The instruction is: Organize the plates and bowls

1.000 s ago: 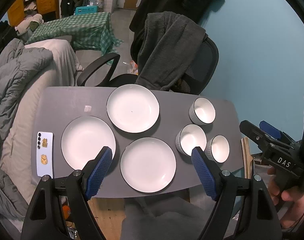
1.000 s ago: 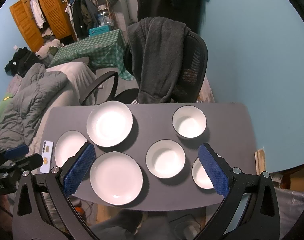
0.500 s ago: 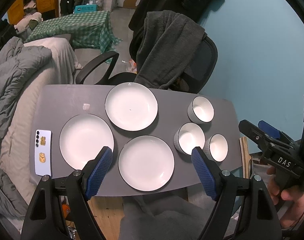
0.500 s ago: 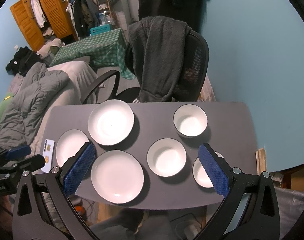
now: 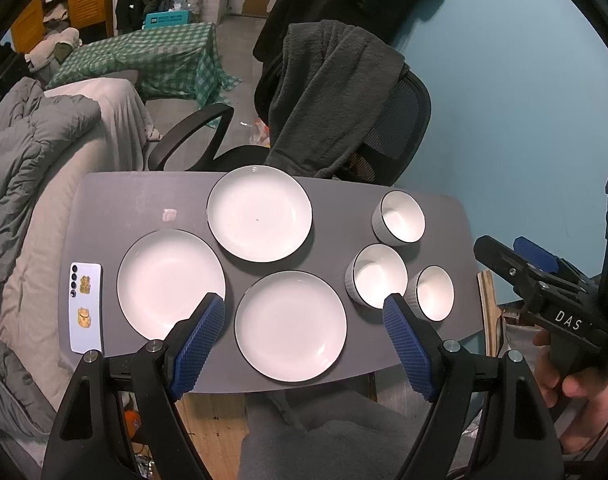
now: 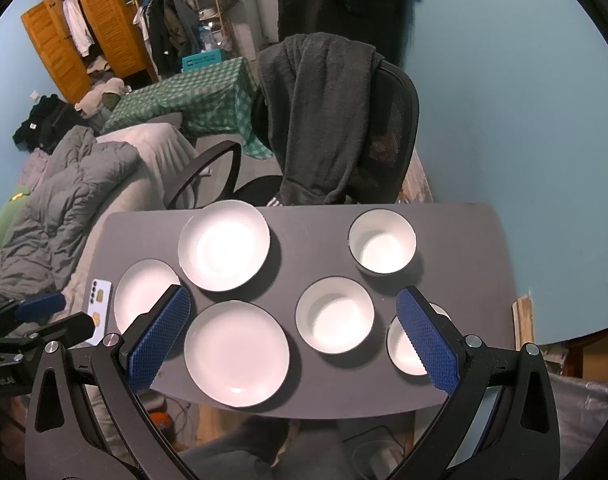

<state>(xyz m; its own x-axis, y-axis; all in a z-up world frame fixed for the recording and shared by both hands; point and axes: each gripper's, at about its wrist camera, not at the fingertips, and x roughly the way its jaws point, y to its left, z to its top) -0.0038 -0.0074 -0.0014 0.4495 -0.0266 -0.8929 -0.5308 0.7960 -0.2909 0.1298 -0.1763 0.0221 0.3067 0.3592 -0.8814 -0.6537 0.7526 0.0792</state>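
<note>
Left wrist view: nothing stacked yet, whole job left by the look of it. Counted 3 plates & 3 bowls, all separate on the grey desk, plates left/centre, bowls to the right. Phone at desk's left edge. Left claw spread wide, empty, above near desk edge.

Right wrist view: same count, 3 plates, 3 bowls, one bowl half hidden behind a pad. Right claw released too, gripped nothing, hung above desk, not touching any dish.
</note>
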